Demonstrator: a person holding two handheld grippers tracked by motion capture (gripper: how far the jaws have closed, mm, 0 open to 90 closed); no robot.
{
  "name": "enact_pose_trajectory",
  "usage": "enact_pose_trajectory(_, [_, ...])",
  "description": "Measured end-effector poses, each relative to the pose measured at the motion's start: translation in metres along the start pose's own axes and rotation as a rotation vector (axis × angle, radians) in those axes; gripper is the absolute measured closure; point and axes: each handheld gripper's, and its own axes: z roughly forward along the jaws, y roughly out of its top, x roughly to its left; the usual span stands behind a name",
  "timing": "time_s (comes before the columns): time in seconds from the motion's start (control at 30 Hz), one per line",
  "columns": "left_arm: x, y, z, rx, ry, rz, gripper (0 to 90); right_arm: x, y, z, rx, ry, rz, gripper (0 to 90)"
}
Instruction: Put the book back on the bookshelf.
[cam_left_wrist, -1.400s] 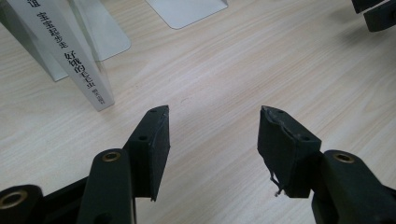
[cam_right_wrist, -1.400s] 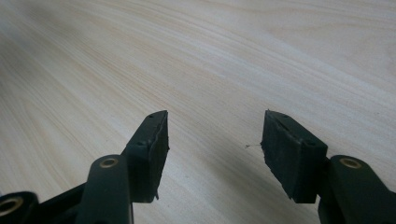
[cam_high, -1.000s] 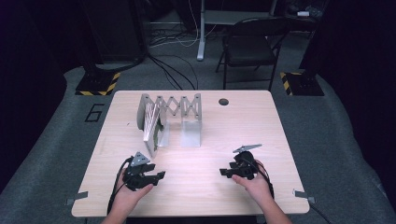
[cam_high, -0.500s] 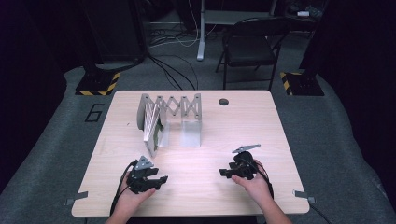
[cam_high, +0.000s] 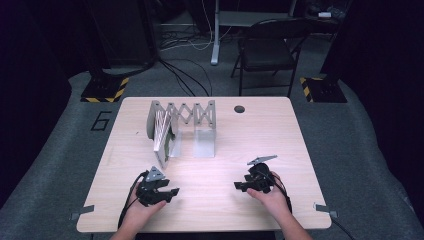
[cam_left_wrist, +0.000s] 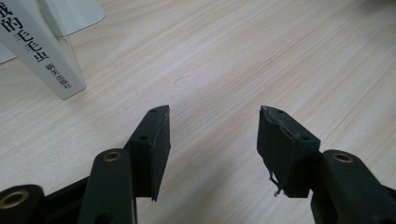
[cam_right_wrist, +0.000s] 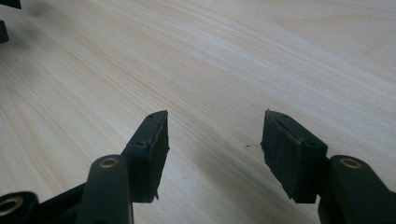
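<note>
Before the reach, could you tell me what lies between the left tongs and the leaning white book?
Only bare pale wooden table separates the left tongs from the white book, in the left gripper view.

Left gripper (cam_high: 172, 192) black, grey three-cornered plate behind jaws, brass-coloured pivot screws, frayed pad edge, right gripper (cam_high: 239, 186) alike, black cables trailing.

Pale matt wood-grain table (cam_high: 210, 165), brushed metal book rack (cam_high: 202, 142), glossy paper book (cam_left_wrist: 44, 51)

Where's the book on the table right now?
In the high view the book leans in the left end of the metal accordion book rack, at the table's far left, beyond the left gripper.
</note>
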Motion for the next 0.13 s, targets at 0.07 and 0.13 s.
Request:
enact_pose_trajectory(0.07, [0.0005, -0.0001, 0.0002, 0.000, 0.011, 0.011, 44.4, 0.0002, 0.0000, 0.0005, -0.003, 0.000, -0.006, 41.2])
enact_pose_trajectory(0.13, [0.0011, 0.0000, -0.0007, 0.000, 0.004, -0.015, 46.6, 0.0008, -0.0001, 0.0005, 0.002, 0.002, 0.001, 41.2])
